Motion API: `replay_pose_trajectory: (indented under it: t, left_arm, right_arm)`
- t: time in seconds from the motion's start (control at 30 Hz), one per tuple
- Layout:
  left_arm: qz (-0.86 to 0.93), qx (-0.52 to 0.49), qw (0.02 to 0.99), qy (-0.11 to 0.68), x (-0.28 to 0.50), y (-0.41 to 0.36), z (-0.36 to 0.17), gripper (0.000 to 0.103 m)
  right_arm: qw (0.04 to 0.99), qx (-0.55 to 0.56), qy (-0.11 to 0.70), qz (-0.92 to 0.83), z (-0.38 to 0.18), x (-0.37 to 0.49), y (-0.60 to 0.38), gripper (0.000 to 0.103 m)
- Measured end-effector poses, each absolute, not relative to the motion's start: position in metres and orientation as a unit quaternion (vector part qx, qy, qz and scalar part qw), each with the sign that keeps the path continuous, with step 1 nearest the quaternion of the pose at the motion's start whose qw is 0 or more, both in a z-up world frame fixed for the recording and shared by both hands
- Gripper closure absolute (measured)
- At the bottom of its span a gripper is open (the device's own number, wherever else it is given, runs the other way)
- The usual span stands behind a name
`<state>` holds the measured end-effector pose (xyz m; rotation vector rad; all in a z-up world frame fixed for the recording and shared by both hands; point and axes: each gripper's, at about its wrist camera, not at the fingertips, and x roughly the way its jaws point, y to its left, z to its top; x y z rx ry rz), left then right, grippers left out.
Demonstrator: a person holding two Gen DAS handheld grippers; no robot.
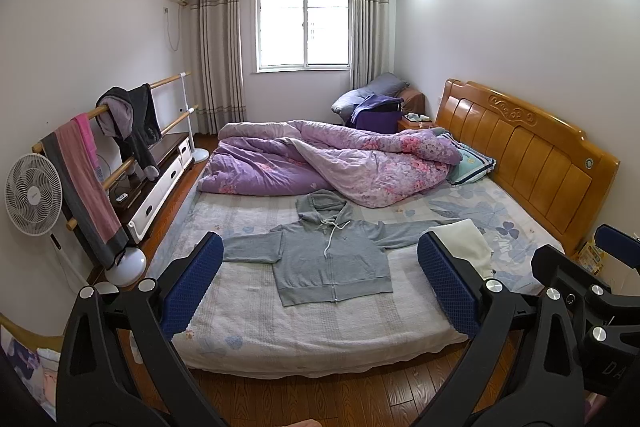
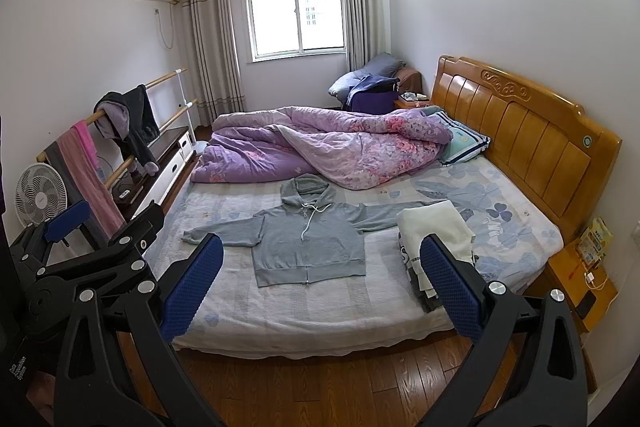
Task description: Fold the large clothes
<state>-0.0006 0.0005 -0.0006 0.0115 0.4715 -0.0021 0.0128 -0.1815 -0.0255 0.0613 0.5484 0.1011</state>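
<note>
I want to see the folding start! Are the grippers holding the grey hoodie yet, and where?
Nothing is held. The left gripper and right gripper are both open, short of the bed, and the grey hoodie lies flat, untouched.

We see the left gripper [image 1: 320, 287] and right gripper [image 2: 322, 287] as black skeletal frames with triangular cut-outs, silver round screws at 9 and 3 o'clock, and 2 blue waffle-textured pads [image 2: 192, 291] each.

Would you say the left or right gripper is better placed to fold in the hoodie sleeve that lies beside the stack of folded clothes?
Probably the right gripper: open, and in its view that sleeve lies nearer.
</note>
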Motion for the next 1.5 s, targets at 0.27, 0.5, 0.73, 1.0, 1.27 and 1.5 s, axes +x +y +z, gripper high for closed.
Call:
replay_pose_trajectory:
  t: [0.27, 0.5, 0.73, 1.0, 1.27, 1.5]
  left_arm:
    - [-0.002, 0.006, 0.972, 0.233, 0.0, 0.0, 0.0, 0.005]
    - [-0.001, 0.006, 0.972, 0.234, 0.0, 0.0, 0.0, 0.005]
    - [-0.003, 0.006, 0.972, 0.234, -0.001, 0.0, 0.0, 0.005]
    - [-0.003, 0.006, 0.972, 0.235, -0.001, 0.0, 0.0, 0.005]
    - [-0.002, 0.006, 0.972, 0.236, 0.0, 0.0, 0.0, 0.005]
    - [-0.003, 0.005, 0.972, 0.236, 0.0, 0.0, 0.0, 0.005]
  right_arm:
    - [0.961, 0.03, 0.271, 0.05, -0.026, 0.013, -0.181, 0.008]
    - [0.961, 0.03, 0.271, 0.05, -0.027, 0.014, -0.18, 0.008]
    - [0.961, 0.031, 0.272, 0.05, -0.028, 0.015, -0.179, 0.008]
    - [0.96, 0.03, 0.273, 0.05, -0.028, 0.015, -0.179, 0.008]
    - [0.96, 0.03, 0.272, 0.049, -0.033, 0.022, -0.171, 0.008]
    - [0.961, 0.029, 0.272, 0.048, -0.037, 0.018, -0.175, 0.008]
